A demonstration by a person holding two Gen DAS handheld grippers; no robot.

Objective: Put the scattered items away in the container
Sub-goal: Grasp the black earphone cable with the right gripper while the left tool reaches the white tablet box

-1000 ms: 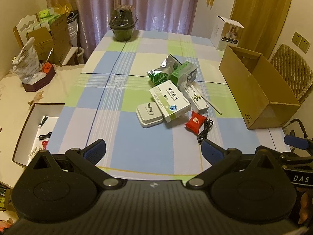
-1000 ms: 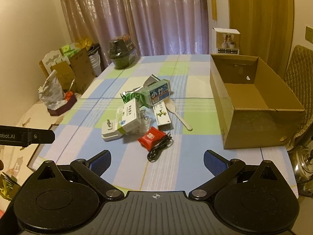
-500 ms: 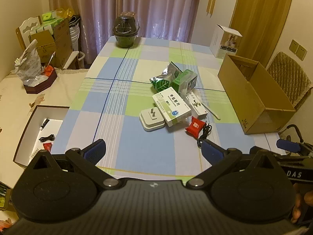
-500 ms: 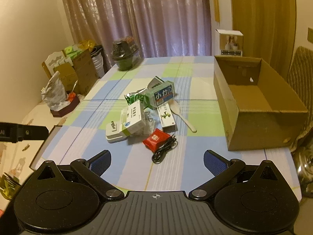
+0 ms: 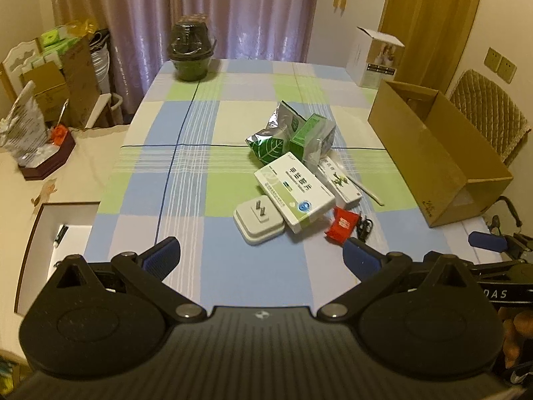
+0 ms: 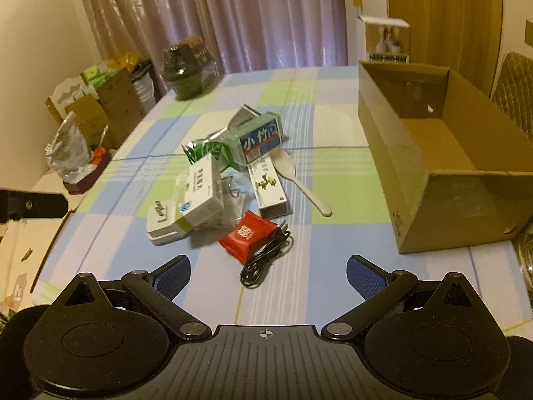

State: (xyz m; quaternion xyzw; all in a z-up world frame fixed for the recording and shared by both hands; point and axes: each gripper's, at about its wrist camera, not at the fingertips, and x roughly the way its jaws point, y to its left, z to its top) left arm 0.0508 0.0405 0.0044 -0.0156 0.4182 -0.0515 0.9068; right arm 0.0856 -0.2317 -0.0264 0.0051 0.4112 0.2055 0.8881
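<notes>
We haven't started: cardboard box (image 6: 443, 153) looks empty, whole pile incl. red packet (image 6: 247, 235) and cable (image 6: 265, 260) on table, left gripper (image 5: 261, 256) and right gripper (image 6: 268, 271) both wide, holding nothing.

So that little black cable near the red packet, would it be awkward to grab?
Probably a bit. The black cable lies in a loose coil, so it looks floppy and would likely dangle or unwind when lifted. It seems thin and light. One end rests against the red packet, which a pinch might nudge too.

Cardboard box (image 6: 443, 153) right of item pile (image 6: 233, 180).
</notes>
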